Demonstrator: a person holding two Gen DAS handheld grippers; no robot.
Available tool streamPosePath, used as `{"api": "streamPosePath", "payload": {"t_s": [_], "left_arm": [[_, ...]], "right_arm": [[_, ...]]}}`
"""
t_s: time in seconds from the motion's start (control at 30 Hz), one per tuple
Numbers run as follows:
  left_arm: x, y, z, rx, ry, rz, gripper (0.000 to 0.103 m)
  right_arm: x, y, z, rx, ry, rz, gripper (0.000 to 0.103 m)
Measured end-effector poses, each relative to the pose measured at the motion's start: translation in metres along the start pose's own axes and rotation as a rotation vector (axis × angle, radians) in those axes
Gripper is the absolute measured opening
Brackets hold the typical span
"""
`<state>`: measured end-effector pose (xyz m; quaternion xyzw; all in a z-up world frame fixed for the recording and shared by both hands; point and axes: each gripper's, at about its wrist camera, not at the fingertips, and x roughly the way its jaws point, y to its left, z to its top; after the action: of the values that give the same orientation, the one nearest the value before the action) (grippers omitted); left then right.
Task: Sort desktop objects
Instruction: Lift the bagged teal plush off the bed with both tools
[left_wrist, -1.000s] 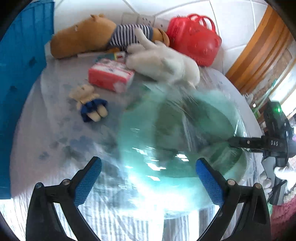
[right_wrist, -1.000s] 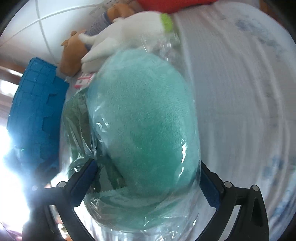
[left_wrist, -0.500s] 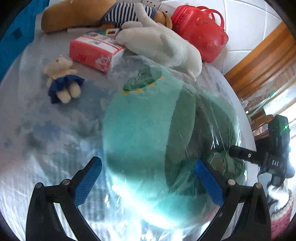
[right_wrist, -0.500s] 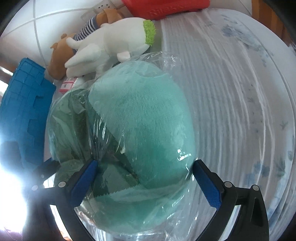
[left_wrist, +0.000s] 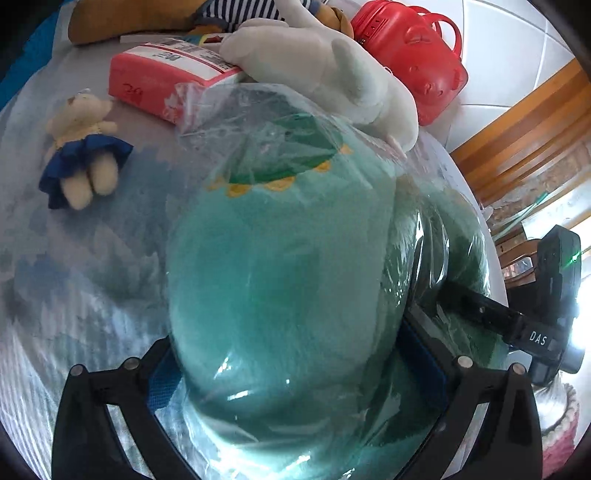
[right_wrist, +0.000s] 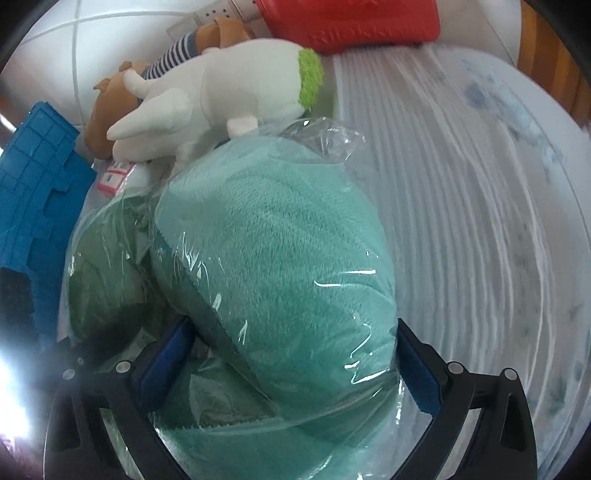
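I have the big green cushion (left_wrist: 280, 280) in its clear plastic bag between both tools. My left gripper (left_wrist: 295, 365) is spread wide with its pads pressed into the cushion's near end, and my right gripper (right_wrist: 291, 365) is the same on the other side, so both have hold of it. The cushion sits on the striped tablecloth (right_wrist: 461, 184), its far end pushed up against the white plush toy (left_wrist: 325, 74) and just beside the pink box (left_wrist: 162, 85). I judge this the placing step: the cushion is being set among the toys at the back. Whether it fully rests on the table I can't quite tell under the glare. Next I'd ease both grips open and back away without dragging the slippery bag.
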<state>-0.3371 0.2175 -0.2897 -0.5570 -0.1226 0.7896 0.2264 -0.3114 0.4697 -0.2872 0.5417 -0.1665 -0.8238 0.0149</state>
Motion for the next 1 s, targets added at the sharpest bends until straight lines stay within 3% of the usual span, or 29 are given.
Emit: {"api": "streamPosePath", "payload": {"t_s": [0.13, 0.3, 0.47, 0.6, 1.0], "left_arm": [[-0.004, -0.010, -0.003, 0.017, 0.001, 0.044, 0.102], [-0.029, -0.031, -0.021, 0.092, 0.000, 0.132, 0.096], [-0.065, -0.031, -0.041, 0.081, -0.034, 0.145, 0.095], [-0.104, -0.037, -0.049, 0.080, -0.109, 0.145, 0.095], [-0.168, -0.053, -0.095, 0.031, -0.234, 0.178, 0.095]], "right_arm": [[0.002, 0.006, 0.002, -0.040, -0.040, -0.020, 0.103], [-0.012, 0.034, -0.017, -0.146, -0.088, -0.115, 0.103], [-0.033, 0.042, -0.037, -0.150, -0.098, -0.052, 0.100], [-0.060, 0.058, -0.043, -0.176, -0.149, -0.020, 0.100], [-0.116, 0.086, -0.064, -0.289, -0.230, 0.037, 0.100]]}}
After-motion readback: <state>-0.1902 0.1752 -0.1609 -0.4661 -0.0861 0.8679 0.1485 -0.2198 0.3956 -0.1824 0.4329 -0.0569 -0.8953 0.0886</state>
